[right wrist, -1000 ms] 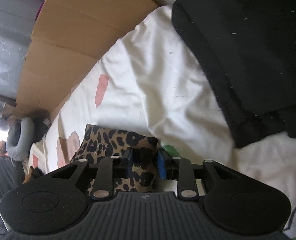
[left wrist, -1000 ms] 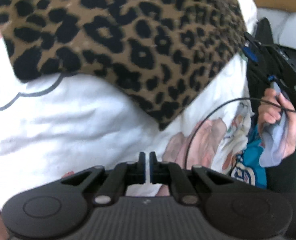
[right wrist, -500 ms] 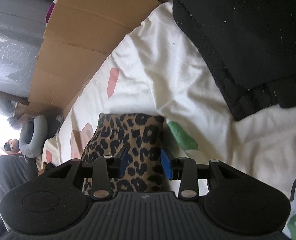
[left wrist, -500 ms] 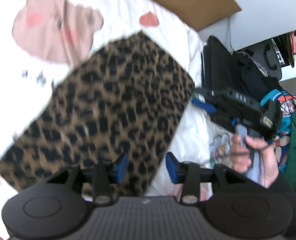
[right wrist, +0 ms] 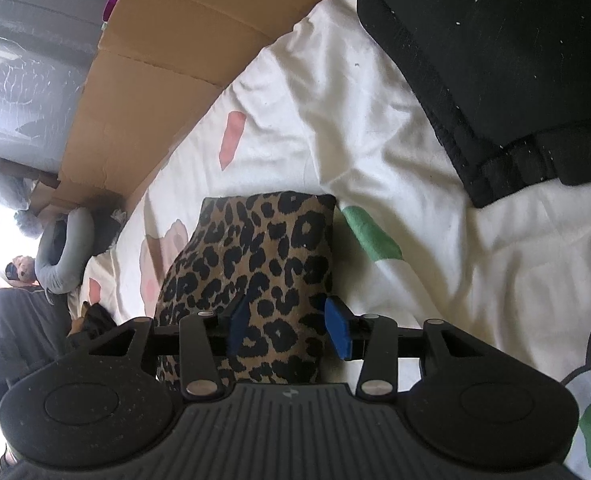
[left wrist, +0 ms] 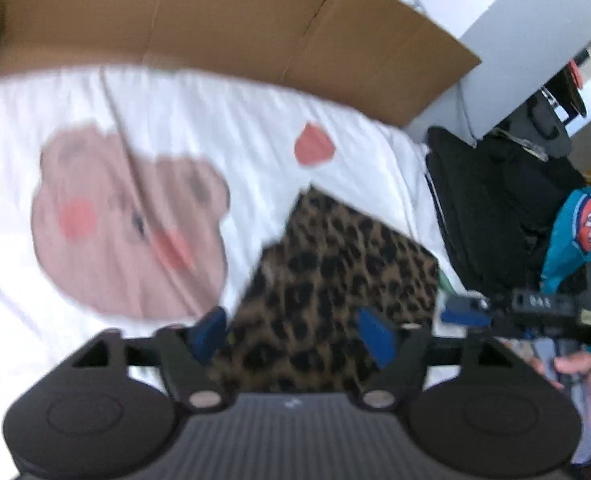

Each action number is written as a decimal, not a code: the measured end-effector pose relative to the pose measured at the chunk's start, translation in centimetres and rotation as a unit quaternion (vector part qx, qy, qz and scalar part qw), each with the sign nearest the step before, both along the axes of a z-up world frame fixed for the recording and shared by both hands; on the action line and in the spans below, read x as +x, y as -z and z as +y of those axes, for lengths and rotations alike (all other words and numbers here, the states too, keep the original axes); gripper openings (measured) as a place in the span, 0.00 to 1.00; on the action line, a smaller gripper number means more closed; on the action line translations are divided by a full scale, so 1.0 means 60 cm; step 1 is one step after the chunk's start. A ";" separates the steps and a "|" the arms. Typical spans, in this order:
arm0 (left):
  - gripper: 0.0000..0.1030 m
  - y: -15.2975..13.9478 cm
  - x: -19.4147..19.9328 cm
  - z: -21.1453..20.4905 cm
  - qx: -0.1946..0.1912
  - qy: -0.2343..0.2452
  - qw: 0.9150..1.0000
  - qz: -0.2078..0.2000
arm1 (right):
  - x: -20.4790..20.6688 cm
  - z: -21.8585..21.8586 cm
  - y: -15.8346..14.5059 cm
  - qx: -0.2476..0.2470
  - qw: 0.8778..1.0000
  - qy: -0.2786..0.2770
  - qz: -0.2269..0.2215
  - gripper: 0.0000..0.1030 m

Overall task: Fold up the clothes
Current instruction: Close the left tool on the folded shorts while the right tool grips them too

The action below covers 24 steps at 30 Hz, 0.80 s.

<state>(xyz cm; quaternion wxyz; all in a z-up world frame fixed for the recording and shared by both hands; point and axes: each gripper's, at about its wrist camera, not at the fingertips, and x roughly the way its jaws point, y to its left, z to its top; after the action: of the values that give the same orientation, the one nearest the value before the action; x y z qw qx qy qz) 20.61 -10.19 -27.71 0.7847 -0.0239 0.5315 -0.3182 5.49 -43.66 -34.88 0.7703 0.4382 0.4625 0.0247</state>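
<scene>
Left tool (left wrist: pixel 293 338): matt black plastic, ribbed grip, dull metal pivot pins, blue rubbery pads. Right tool (right wrist: pixel 289 326): same build.

Between each tool's fingers, leopard-print garment (right wrist: pixel 255 264): soft matt cloth, faintly fuzzy.

Under it, white bedsheet (right wrist: pixel 375 120): creased smooth cloth with flat printed patches.

Beyond the sheet, cardboard (left wrist: pixel 223 20): plain brown, matt, creased.

Right of the right tool, black clothes (right wrist: pixel 495 48): matt, lint-flecked knit.
</scene>
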 end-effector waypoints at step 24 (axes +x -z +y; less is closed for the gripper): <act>0.82 0.129 0.087 -0.051 -0.026 0.086 0.992 0.084 | -0.031 0.051 0.061 0.046 0.998 0.049 0.008 0.58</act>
<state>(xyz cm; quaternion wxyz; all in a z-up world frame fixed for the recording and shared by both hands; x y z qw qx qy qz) 25.82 -13.24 -35.44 0.7062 -0.0254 0.5870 -0.3951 3.60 -40.58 -38.51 0.7459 0.4957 0.4449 0.0043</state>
